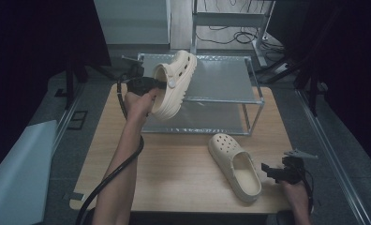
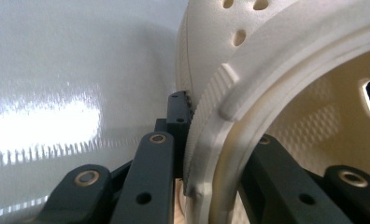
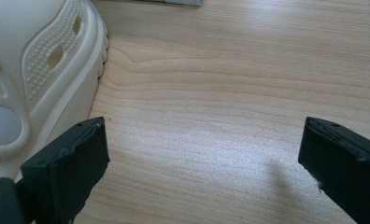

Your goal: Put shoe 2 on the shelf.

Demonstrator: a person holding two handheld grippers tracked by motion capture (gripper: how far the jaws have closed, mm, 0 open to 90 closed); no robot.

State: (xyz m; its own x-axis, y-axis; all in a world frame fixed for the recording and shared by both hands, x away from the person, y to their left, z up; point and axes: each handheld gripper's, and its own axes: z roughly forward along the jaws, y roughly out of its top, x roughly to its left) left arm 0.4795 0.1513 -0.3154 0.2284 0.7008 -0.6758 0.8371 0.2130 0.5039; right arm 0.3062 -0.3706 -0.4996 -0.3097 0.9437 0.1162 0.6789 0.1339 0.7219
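A two-tier metal rack [image 1: 249,101] stood at the far side of the wooden table [image 1: 183,164] as the left gripper [image 1: 148,85] held one cream clog [image 1: 174,84] tilted in the air above the rack's upper shelf, jaws clamped on its opening rim, one inside, one outside. The foam-like shoe looked light, springy and grippy, its thick rim the likeliest hold. Its twin [image 1: 235,166] lay sole-down on the table beside the right gripper [image 1: 273,172], whose jaws stood wide apart and empty. Both were chunky-soled, vent-holed and strapped.
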